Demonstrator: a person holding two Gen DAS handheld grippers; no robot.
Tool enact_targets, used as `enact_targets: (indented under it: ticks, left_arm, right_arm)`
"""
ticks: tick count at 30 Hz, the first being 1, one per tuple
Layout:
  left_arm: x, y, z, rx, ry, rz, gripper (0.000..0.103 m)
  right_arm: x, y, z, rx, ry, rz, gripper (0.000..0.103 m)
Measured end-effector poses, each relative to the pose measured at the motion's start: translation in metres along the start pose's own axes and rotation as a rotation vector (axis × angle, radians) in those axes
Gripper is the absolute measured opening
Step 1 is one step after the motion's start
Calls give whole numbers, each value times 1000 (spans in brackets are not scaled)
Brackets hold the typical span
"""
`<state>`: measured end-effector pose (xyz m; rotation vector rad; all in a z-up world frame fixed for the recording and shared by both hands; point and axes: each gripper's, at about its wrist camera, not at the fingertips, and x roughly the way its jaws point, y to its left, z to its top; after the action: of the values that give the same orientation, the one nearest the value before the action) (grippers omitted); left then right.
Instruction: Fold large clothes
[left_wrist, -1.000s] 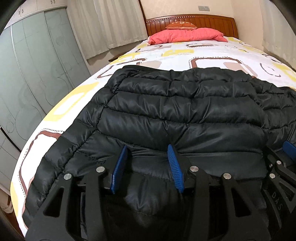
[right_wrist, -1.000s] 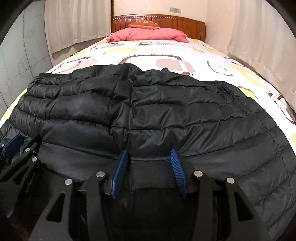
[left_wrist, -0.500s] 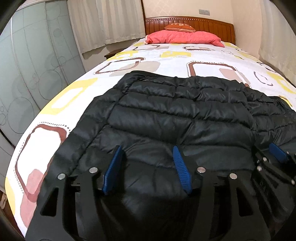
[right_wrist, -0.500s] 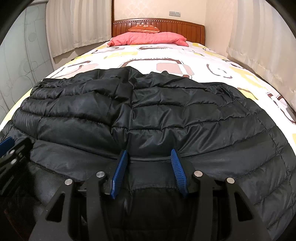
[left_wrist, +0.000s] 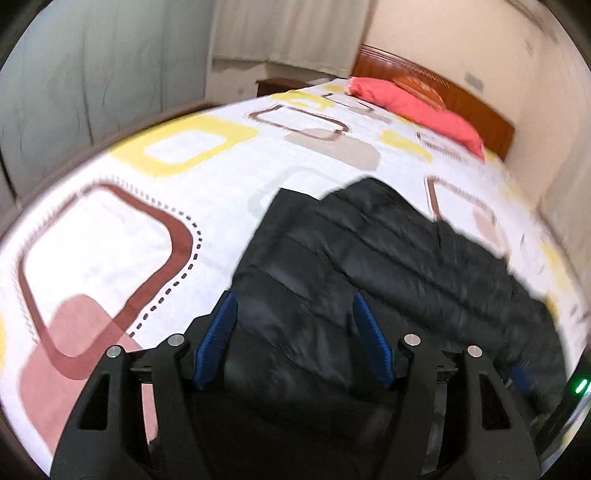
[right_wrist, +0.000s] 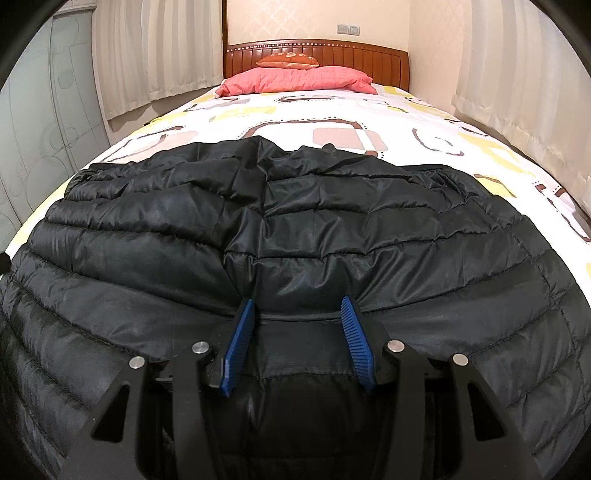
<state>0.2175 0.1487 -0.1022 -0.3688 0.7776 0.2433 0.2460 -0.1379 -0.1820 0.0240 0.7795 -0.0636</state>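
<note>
- The black quilted puffer jacket (right_wrist: 295, 229) lies flat on the patterned bedsheet (right_wrist: 332, 110).
- The right gripper (right_wrist: 297, 325) pinches the near hem; keep that hold steady.
- The left gripper (left_wrist: 291, 325), jaws opening, grips nothing; re-grasp the jacket's left edge squarely.

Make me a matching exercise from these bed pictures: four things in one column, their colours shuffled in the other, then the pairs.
Things:
1. puffer jacket
2. pillow
3. headboard
4. gripper pads

Colours:
A. blue
B. reddish-brown wood
C. black
D. coral pink

Pairs: 1-C, 2-D, 3-B, 4-A
</note>
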Motion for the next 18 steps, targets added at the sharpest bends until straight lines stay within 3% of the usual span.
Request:
enact_targets:
  ticks: [4,8,11,13,16,18]
  left_arm:
    - [21,35,14,-173,79,-100,73]
    - [39,58,15,-236,144,-130,80]
    - [60,76,10,-353,252,-251,83]
    - [68,86,4,-439,283,-316,85]
    - [71,84,1,-457,299,-383,86]
    - [76,74,-5,-469,348,-497,86]
  right_arm:
    - [0,0,0,2,1,1,49]
    - [0,1,0,3,0,1,49]
    - [0,1,0,3,0,0,49]
    - [0,0,0,4,1,0,49]
    - [0,0,0,5,0,0,49]
    - [0,1,0,5,1,-1,49]
